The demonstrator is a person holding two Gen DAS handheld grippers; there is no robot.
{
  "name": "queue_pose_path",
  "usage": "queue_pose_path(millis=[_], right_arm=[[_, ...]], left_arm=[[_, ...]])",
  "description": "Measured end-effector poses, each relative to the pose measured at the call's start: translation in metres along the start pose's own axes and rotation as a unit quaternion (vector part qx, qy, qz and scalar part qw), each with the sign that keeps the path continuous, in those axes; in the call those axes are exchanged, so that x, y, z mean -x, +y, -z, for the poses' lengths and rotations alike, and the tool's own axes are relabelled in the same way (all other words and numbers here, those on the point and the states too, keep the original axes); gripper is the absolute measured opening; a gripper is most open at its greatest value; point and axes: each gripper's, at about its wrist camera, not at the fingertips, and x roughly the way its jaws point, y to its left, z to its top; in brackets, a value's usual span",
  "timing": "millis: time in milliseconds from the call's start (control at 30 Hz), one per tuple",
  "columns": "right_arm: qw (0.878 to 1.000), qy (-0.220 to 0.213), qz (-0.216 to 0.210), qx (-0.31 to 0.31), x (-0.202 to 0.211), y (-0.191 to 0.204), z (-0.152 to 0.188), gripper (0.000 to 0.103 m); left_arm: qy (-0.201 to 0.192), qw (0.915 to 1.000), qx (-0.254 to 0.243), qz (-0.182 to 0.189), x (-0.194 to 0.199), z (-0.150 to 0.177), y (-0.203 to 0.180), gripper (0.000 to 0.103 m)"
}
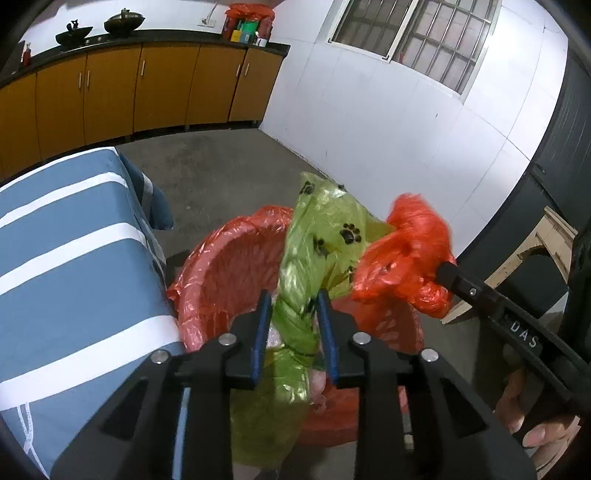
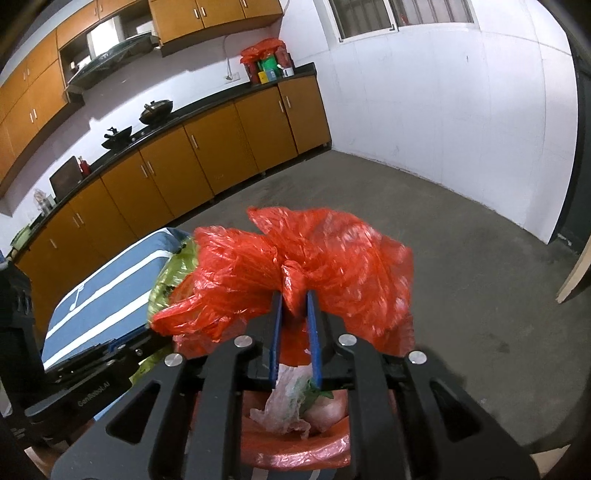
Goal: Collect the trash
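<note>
A trash bin lined with a red bag (image 1: 229,266) stands on the floor beside the table. My left gripper (image 1: 293,306) is shut on a twisted green plastic bag with paw prints (image 1: 325,229), held above the bin. My right gripper (image 2: 295,310) is shut on a bunched red plastic bag (image 2: 332,254), also above the bin; it shows at the right of the left wrist view (image 1: 410,254). The green bag (image 2: 173,280) shows at the left in the right wrist view. Crumpled wrappers (image 2: 291,402) lie inside the bin below.
A table with a blue, white-striped cloth (image 1: 74,258) stands left of the bin. Orange kitchen cabinets (image 1: 147,85) with a dark counter line the far wall, woks (image 1: 122,22) and a red bag of goods (image 1: 247,22) on top. Grey floor (image 2: 461,258) stretches to the white wall.
</note>
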Motion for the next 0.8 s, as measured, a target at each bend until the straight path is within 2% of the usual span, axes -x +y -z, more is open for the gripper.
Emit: queue_pose_path(millis=[133, 333, 400, 467, 567, 600, 667, 733, 800], right_arm=[[1.0, 0.004, -0.002, 0.002, 0.0, -0.001, 0.002, 0.025], [1.0, 0.001, 0.002, 0.003, 0.006, -0.003, 0.001, 0.025], [1.0, -0.006, 0.007, 0.005, 0.012, -0.003, 0.001, 0.03], [1.0, -0.018, 0.015, 0.008, 0.019, 0.003, 0.003, 0.048], [0.999, -0.039, 0.022, 0.015, 0.033, 0.008, 0.006, 0.068], [0.999, -0.046, 0.025, 0.017, 0.037, 0.01, 0.007, 0.072], [0.997, -0.061, 0.032, 0.018, 0.046, 0.013, 0.01, 0.087], [0.995, -0.082, 0.045, 0.023, 0.058, 0.019, 0.014, 0.093], [0.992, -0.106, 0.063, 0.034, 0.068, 0.026, 0.019, 0.098]], left_arm=[[0.002, 1.0, 0.003, -0.008, 0.0, 0.003, 0.005, 0.034], [-0.005, 0.9995, 0.016, -0.028, 0.01, 0.005, 0.017, 0.035], [-0.012, 0.9992, 0.019, -0.034, 0.016, 0.005, 0.02, 0.036], [-0.023, 0.9987, 0.019, -0.042, 0.027, 0.006, 0.023, 0.039], [-0.047, 0.997, 0.019, -0.058, 0.05, 0.01, 0.029, 0.048], [-0.053, 0.9964, 0.02, -0.063, 0.057, 0.012, 0.03, 0.051], [-0.068, 0.9947, 0.022, -0.074, 0.073, 0.017, 0.033, 0.057], [-0.086, 0.992, 0.024, -0.089, 0.092, 0.022, 0.038, 0.071], [-0.107, 0.988, 0.029, -0.107, 0.114, 0.03, 0.043, 0.079]])
